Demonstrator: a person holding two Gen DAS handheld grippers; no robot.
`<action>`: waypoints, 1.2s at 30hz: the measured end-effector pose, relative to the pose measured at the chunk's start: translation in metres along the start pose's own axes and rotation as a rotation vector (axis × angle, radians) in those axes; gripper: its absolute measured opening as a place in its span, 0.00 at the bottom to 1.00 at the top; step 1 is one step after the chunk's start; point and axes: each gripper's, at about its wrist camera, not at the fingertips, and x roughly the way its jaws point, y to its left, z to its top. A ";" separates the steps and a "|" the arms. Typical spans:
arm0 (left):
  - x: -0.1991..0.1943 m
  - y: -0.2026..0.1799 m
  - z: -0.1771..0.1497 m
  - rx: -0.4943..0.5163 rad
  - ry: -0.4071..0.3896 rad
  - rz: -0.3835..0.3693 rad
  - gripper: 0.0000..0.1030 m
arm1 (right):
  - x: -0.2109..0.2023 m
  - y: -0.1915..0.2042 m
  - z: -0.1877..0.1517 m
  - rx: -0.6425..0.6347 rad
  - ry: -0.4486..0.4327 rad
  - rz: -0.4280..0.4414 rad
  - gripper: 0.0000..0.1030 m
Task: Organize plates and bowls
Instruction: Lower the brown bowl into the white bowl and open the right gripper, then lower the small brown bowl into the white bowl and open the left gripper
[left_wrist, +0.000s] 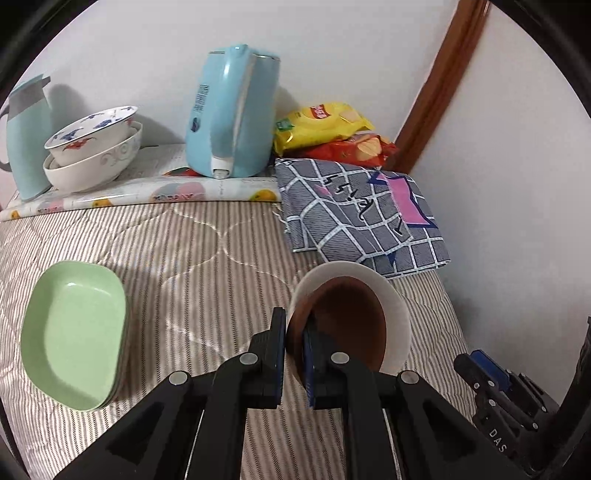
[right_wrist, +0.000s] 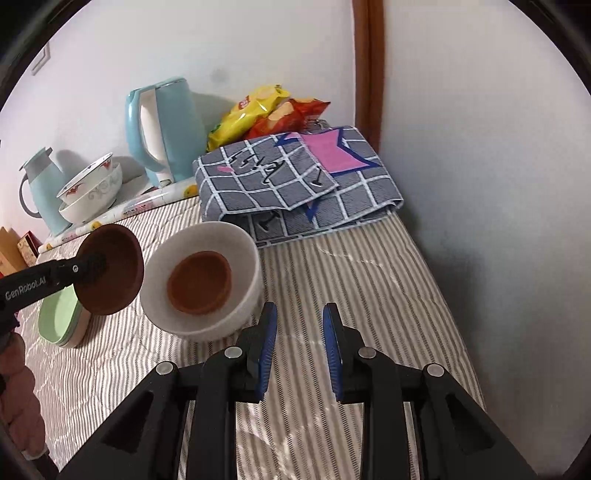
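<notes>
Left fingers (left_wrist: 295, 354) pinching brown bowl (right_wrist: 110, 269), right fingers (right_wrist: 300, 347) empty

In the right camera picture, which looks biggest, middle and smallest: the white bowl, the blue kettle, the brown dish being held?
1. white bowl
2. blue kettle, close behind; it stands farther away, so may really be bigger
3. brown dish

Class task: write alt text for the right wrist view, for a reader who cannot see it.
The left gripper holds a brown bowl lifted beside a white bowl that contains another brown bowl, on a striped quilt. The right gripper hangs open and empty in the foreground.
</notes>
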 end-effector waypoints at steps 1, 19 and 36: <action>0.002 -0.002 0.000 0.002 0.001 0.002 0.09 | -0.001 -0.003 -0.001 0.005 -0.001 -0.001 0.25; 0.053 -0.017 0.006 -0.001 0.072 -0.008 0.09 | 0.013 -0.037 -0.013 0.076 0.028 -0.025 0.25; 0.075 -0.017 0.006 -0.009 0.112 -0.034 0.10 | 0.025 -0.040 -0.018 0.084 0.061 -0.034 0.26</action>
